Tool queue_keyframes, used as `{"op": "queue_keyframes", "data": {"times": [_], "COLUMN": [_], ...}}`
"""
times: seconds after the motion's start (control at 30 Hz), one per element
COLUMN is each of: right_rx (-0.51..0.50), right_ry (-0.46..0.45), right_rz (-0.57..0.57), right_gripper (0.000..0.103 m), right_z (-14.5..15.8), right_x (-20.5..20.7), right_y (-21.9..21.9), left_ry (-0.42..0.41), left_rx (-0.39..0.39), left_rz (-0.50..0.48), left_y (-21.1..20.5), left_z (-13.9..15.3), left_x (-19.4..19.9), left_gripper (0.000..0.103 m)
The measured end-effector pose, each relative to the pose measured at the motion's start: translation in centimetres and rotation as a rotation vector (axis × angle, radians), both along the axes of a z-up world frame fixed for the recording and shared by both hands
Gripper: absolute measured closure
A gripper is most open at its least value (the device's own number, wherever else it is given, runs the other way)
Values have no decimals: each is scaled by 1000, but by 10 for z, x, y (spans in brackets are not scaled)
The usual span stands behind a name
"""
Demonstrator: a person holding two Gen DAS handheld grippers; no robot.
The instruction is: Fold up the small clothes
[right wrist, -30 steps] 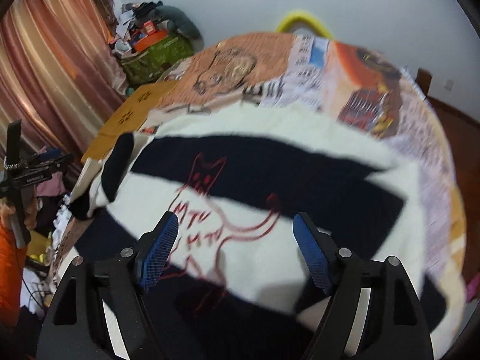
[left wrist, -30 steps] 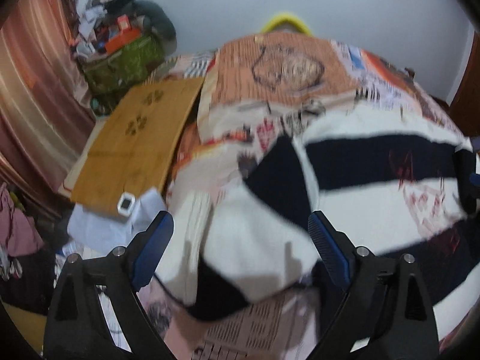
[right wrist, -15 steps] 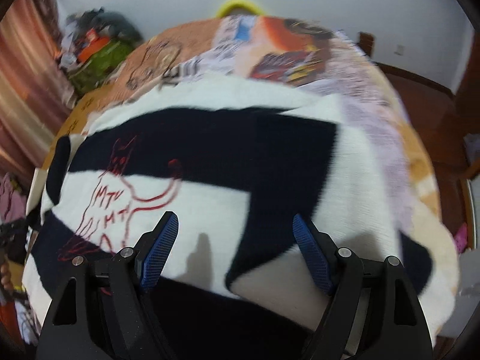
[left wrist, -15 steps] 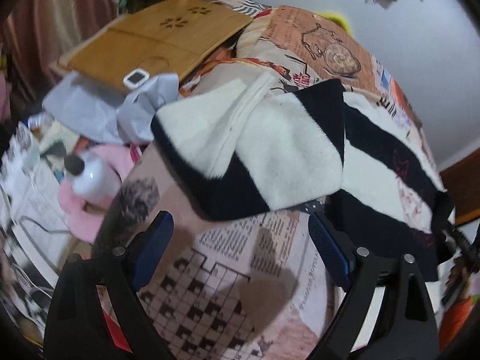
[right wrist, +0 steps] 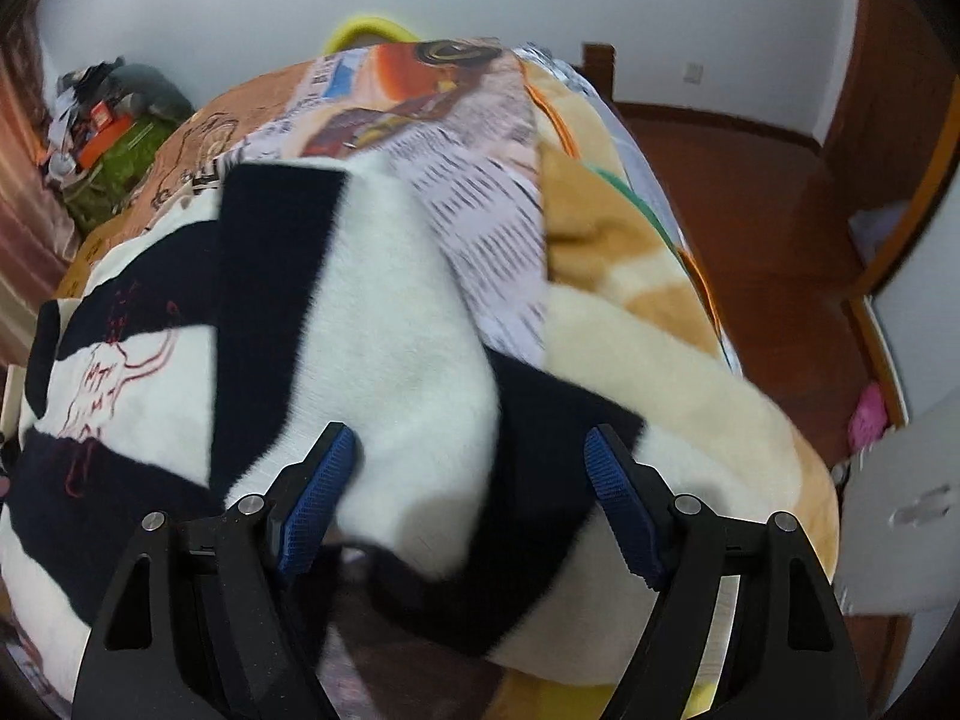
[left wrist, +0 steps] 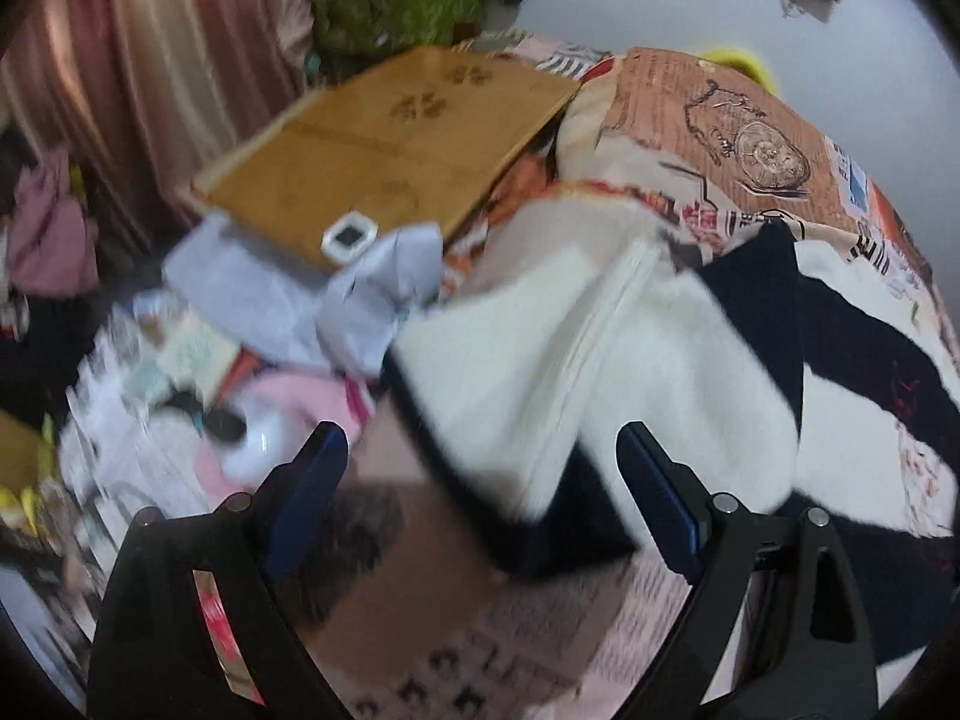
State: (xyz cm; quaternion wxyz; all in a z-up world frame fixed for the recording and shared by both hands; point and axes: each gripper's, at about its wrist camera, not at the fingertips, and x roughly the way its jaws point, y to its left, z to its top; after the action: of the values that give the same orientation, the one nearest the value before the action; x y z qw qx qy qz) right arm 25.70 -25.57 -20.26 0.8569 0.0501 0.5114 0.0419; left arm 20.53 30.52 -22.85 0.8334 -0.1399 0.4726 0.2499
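A fuzzy black-and-white striped sweater [right wrist: 384,330] with a red line drawing of a cat [right wrist: 114,360] lies spread on the bed. Its left sleeve [left wrist: 540,372] is folded in over the body in the left wrist view, and its right sleeve is folded across in the right wrist view. My left gripper [left wrist: 483,486] is open and empty, just above the left sleeve's cuff end. My right gripper [right wrist: 471,495] is open and empty, just above the right sleeve's lower end.
The bed has a printed newspaper-pattern cover [left wrist: 708,120] and a beige blanket [right wrist: 648,324]. A wooden board [left wrist: 384,156] with a small white device [left wrist: 349,235] lies left of the bed above cluttered papers and cloths [left wrist: 240,324]. Wood floor [right wrist: 750,204] is to the right.
Both views have swung. The right gripper has moved right along the sweater to the folded right sleeve. The left gripper has shifted closer to the left sleeve. Both stay open.
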Motion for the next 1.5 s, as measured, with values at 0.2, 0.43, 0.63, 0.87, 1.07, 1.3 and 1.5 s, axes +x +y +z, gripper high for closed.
{"op": "queue_keyframes", "data": {"times": [0.2, 0.43, 0.63, 0.87, 1.07, 1.3, 1.5], "right_rx": [-29, -63, -104, 41, 8, -214, -210], "right_ry": [-26, -35, -65, -209, -238, -128, -176], "right_rz": [-30, -34, -98, -1, 172, 167, 148], "right_gripper": [32, 51, 59, 35, 23, 23, 53], "right_z": [1, 1, 22, 79, 69, 8, 15], "right_x": [-12, -8, -6, -21, -7, 35, 33], "right_y": [-17, -30, -43, -3, 71, 103, 74], "left_ry": [110, 45, -106, -260, -282, -279, -293], "left_rx": [102, 65, 136, 40, 31, -29, -11], "left_rz": [-116, -82, -183, -288, -386, -424, -450], "left_y": [-17, -15, -52, -95, -139, -158, -169], "left_z": [-19, -5, 66, 120, 129, 119, 127], "left_x": [52, 57, 48, 46, 48, 45, 57], "left_gripper": [80, 95, 95, 95, 95, 95, 95]}}
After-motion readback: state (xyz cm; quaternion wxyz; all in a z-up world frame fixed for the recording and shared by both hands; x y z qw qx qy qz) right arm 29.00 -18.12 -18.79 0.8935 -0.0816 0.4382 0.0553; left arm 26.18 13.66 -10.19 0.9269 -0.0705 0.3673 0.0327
